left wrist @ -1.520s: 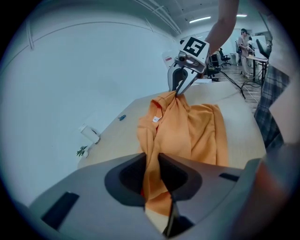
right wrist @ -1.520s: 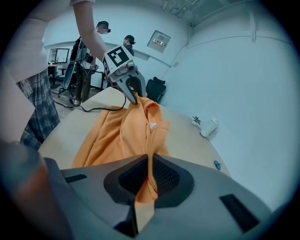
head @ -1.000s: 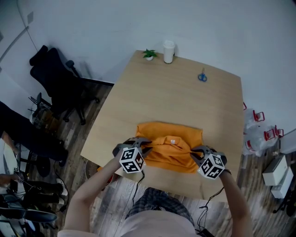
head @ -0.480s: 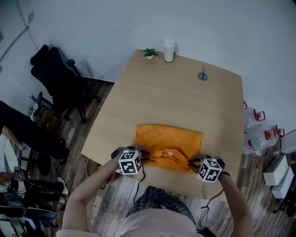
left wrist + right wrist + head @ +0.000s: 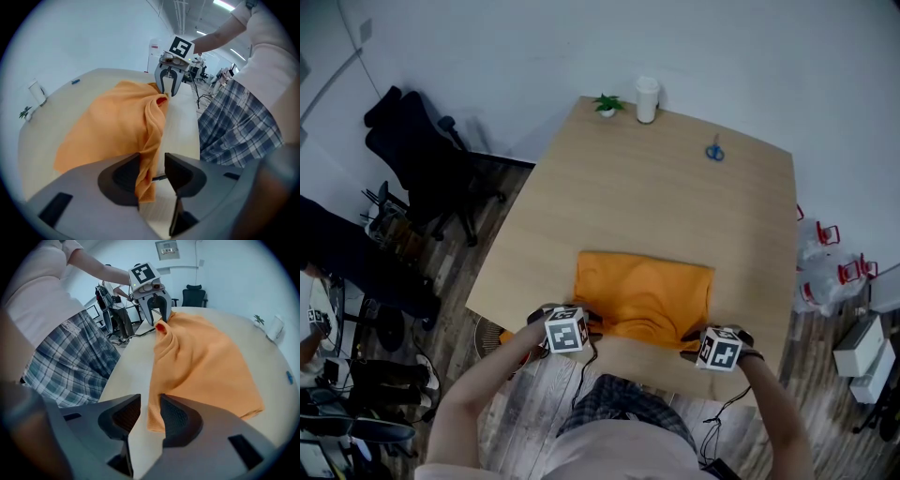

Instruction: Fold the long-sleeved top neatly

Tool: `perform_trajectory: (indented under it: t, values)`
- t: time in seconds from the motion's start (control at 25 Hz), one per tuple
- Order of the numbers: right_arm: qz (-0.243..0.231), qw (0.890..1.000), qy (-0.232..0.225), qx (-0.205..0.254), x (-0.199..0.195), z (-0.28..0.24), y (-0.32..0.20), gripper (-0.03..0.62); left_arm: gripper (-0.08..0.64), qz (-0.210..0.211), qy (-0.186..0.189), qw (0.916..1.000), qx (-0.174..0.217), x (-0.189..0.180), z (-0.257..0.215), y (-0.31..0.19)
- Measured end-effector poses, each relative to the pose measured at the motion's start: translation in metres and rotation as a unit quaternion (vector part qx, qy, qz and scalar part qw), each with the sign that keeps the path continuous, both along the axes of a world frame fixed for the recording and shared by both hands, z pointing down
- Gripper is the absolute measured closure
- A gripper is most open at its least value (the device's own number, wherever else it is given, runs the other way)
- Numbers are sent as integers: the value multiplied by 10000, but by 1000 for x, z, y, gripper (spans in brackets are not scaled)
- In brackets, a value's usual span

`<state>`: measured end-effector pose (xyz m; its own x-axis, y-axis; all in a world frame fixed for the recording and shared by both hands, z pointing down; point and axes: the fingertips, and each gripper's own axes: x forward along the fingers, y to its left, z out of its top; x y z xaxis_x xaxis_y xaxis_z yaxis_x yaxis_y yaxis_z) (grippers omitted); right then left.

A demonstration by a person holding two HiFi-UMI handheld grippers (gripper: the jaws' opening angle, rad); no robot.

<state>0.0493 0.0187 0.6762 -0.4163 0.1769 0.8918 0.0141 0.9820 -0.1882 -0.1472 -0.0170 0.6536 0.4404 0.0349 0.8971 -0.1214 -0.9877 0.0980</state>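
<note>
The orange long-sleeved top (image 5: 642,298) lies folded into a rough rectangle near the front edge of the wooden table (image 5: 675,197). My left gripper (image 5: 586,324) is at the top's near left corner and my right gripper (image 5: 692,340) at its near right corner. In the left gripper view the top's (image 5: 112,126) bunched edge hangs between the left gripper's (image 5: 152,166) jaws, which have just been opening; it rests on one pad, clear of the other. In the right gripper view the right gripper's (image 5: 150,411) jaws have likewise just been opening, with the hem (image 5: 157,420) loose between them.
Blue scissors (image 5: 714,151), a white cup (image 5: 647,99) and a small potted plant (image 5: 607,105) stand at the table's far side. A black office chair (image 5: 422,159) is to the left on the wood floor, and bags (image 5: 830,267) lie to the right.
Both grippers moved toward the table's near edge and down, bringing the top's near edge with them. The collar no longer shows. Both sets of jaws have parted.
</note>
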Motion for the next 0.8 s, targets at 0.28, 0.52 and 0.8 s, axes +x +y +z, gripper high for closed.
perform_trajectory:
  t: [0.28, 0.52, 0.8]
  values:
    - [536, 9968, -534, 241, -5, -34, -17, 465, 391, -255, 397, 9988, 109, 2, -30, -3]
    - [1160, 9852, -934, 853, -33, -49, -63, 552, 460, -923, 822, 9912, 466, 21, -50, -43]
    - [1054, 9915, -479, 599, -45, -14, -27, 551, 445, -748, 351, 9966, 50, 20, -14, -10]
